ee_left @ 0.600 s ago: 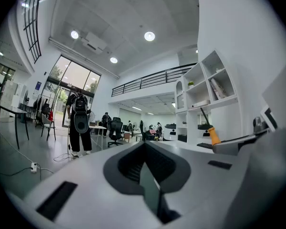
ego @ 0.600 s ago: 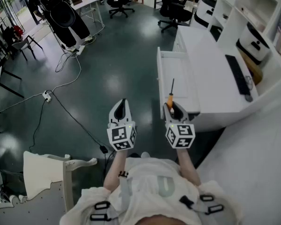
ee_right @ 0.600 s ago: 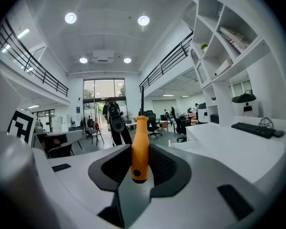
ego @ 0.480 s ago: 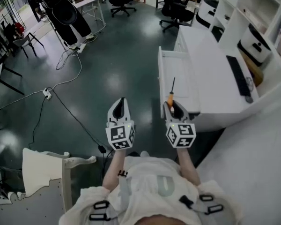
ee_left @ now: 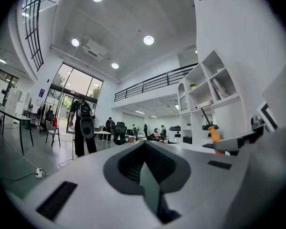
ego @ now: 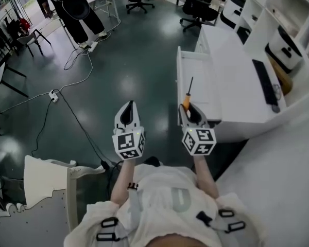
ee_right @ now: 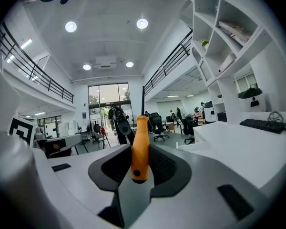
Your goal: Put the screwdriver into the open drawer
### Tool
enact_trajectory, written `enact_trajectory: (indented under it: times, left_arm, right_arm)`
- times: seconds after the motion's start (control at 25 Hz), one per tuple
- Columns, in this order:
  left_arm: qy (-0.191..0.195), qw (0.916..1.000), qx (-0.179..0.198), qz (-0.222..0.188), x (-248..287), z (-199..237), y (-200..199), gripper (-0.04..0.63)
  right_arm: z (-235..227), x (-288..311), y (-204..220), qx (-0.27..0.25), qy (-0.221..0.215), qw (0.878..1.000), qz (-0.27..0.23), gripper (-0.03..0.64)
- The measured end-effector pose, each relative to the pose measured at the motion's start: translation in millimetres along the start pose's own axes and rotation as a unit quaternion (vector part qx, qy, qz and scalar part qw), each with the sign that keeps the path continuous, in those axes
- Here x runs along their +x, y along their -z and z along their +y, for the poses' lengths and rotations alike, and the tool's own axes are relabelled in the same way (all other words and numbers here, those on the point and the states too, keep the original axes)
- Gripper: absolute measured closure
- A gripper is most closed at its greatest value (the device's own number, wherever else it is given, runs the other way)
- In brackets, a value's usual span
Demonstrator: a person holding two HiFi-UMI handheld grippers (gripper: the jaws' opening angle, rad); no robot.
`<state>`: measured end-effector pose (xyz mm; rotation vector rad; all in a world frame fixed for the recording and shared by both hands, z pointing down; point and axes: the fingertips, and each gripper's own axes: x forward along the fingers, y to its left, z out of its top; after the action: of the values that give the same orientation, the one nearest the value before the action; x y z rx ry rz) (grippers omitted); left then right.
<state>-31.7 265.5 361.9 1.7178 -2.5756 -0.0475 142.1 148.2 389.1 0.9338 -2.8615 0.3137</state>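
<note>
My right gripper [ego: 188,110] is shut on the orange handle of the screwdriver [ego: 187,100], whose dark shaft points forward over the near end of the open white drawer [ego: 184,66]. In the right gripper view the screwdriver [ee_right: 139,147] stands up between the jaws of the right gripper [ee_right: 138,173]. My left gripper [ego: 127,113] hangs over the dark floor, left of the drawer, shut with nothing in it. The left gripper view shows the left gripper [ee_left: 145,168] with its jaws together, and the screwdriver [ee_left: 213,136] off to the right.
The drawer sticks out from a white desk [ego: 237,81] bearing a keyboard [ego: 263,82], with white shelves [ego: 293,19] behind. Cables and a power strip [ego: 53,93] lie on the floor at left. A white chair [ego: 56,176] stands near left. Office chairs [ego: 198,9] and a person [ego: 74,6] are far off.
Both grippers have shifted a little forward and up in the head view, the right one carrying the screwdriver further over the drawer's near end.
</note>
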Motion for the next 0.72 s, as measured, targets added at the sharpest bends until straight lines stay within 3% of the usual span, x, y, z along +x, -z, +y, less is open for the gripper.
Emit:
enact_trajectory:
  times: [0.4, 0.72]
  left_arm:
    - [-0.011, 0.9998, -0.018, -0.006, 5.9, 16.4, 2.8, 0.591]
    - [-0.008, 0.9989, -0.037, -0.027, 62.3, 32.2, 7.1, 0.591]
  right_arm:
    - [-9.3, 15.6, 4.7, -0.004, 0.016, 1.000, 0.017, 0.505]
    - [-28.7, 43.9, 1.1, -0.025, 0.033, 0.999, 0.023, 0.505]
